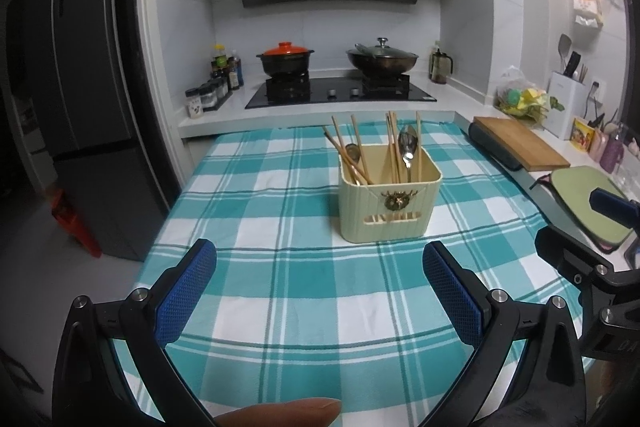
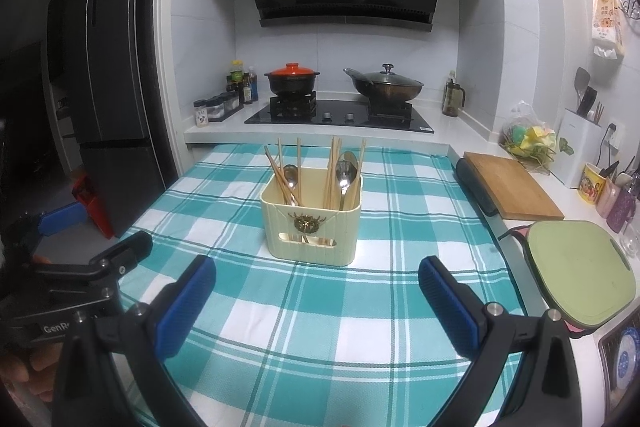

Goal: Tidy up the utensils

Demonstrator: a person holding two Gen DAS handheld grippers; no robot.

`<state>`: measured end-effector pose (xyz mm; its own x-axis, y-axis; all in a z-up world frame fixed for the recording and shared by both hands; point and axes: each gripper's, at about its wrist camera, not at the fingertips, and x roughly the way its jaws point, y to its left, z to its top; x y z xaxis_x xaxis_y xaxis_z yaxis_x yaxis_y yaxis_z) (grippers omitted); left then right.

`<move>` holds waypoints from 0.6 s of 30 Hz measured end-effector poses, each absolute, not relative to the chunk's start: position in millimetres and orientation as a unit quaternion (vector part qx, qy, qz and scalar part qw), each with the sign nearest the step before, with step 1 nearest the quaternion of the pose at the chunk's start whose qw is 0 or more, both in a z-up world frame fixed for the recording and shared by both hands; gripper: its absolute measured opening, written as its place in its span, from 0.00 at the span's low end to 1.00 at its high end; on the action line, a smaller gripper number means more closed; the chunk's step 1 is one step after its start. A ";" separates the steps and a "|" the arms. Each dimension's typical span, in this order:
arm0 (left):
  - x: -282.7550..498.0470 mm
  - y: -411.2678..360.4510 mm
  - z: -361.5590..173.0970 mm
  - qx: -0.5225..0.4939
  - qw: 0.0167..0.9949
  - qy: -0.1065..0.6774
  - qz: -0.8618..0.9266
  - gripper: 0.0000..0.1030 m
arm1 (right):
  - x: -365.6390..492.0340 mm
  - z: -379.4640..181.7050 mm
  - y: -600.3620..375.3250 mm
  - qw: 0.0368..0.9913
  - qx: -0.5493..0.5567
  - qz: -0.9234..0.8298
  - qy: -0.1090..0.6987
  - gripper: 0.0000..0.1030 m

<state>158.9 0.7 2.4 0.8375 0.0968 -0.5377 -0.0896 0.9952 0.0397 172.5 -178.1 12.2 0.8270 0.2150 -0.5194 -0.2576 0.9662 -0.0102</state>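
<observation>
Table (image 1: 280, 307) under a teal checked cloth, set against a white kitchen counter (image 1: 224, 117); stove (image 1: 340, 93) beyond with two lidded pots; fridge (image 1: 80, 87) at left. Cream utensil box (image 1: 390, 203) near the table's far edge, holding chopsticks (image 1: 356, 151) and spoons (image 1: 407, 147). My left tongs (image 1: 319, 267): spread wide, empty, touching nothing; my right tongs (image 2: 317, 281): likewise apart, empty.

Both the left gripper (image 1: 319, 267) and the right gripper (image 2: 317, 283) share one build — black angular arms with round silver screws, fingers (image 2: 188, 307) faced in blue mesh-textured pads — and white "GenR" lettering shows on a black body at the right wrist view's left edge.
</observation>
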 end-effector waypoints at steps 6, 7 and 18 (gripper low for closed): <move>158.4 1.0 3.5 0.008 0.958 0.283 0.049 1.00 | 172.9 13.2 -176.8 0.956 -0.043 0.120 0.266 1.00; 158.1 0.8 3.7 0.008 0.958 0.282 0.049 1.00 | 172.3 13.9 -177.5 0.956 -0.044 0.119 0.265 1.00; 157.9 0.2 5.7 0.008 0.958 0.281 0.049 1.00 | 168.0 18.6 -178.7 0.955 -0.044 0.117 0.269 1.00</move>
<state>157.9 0.2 5.7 0.8375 0.0972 -0.5377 -0.0888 0.9952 0.0417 168.0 -178.7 18.6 0.8280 0.2005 -0.5236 -0.2479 0.9686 -0.0211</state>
